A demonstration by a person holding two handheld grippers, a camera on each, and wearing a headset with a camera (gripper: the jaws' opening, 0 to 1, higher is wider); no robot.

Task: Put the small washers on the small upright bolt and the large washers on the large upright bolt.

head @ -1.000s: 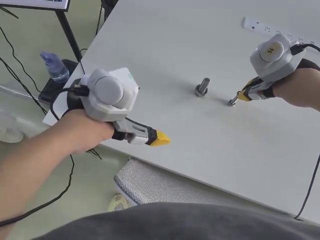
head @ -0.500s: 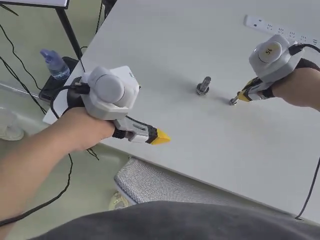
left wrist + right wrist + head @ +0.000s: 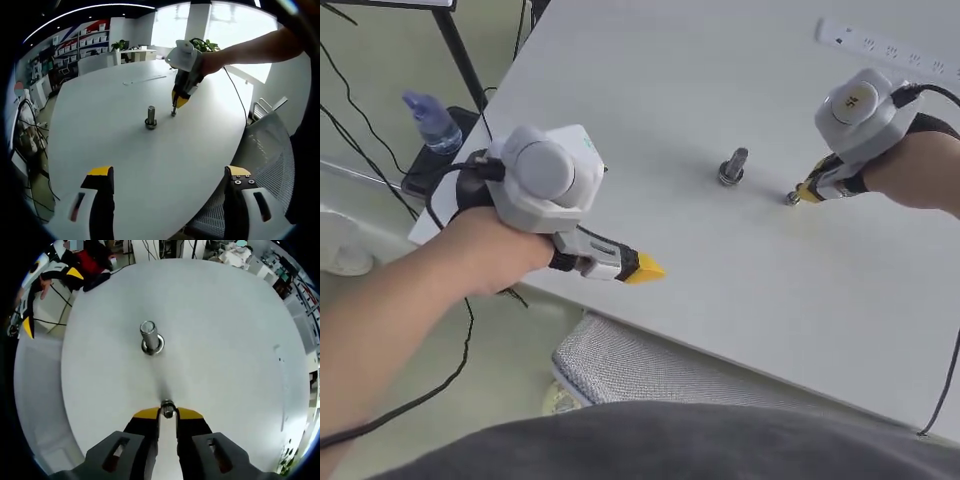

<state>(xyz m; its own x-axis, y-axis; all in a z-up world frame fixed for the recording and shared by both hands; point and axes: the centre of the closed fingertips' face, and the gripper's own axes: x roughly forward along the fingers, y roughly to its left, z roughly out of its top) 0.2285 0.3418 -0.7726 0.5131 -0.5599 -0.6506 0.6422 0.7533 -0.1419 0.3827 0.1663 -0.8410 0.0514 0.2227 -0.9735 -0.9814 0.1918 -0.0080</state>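
now the small bolt (image 3: 167, 408) stands on end, its long axis straight up off the tabletop (image 3: 650, 90), toward the right side. the right gripper (image 3: 804, 193) slants down at it from the right, jaws drawn almost together and nipping the bolt's top. whether a washer sits between them cannot be told. the right hand (image 3: 912, 172) is held low over the tabletop. just beside the small bolt, toward the middle of the tabletop, the large bolt (image 3: 149, 332) also stands upright with a washer (image 3: 154, 346) round its foot, apart from that gripper. the left gripper (image 3: 646, 268) hovers over the near left edge, roughly level, jaws spread wide and aimed across at both bolts. the left hand (image 3: 485, 255) clasps it from behind. a power strip (image 3: 890, 45) lies along the far right edge. beyond the left edge, lower down, stands a spray bottle (image 3: 430, 118), and a mesh chair (image 3: 620, 365) sits under the near edge.
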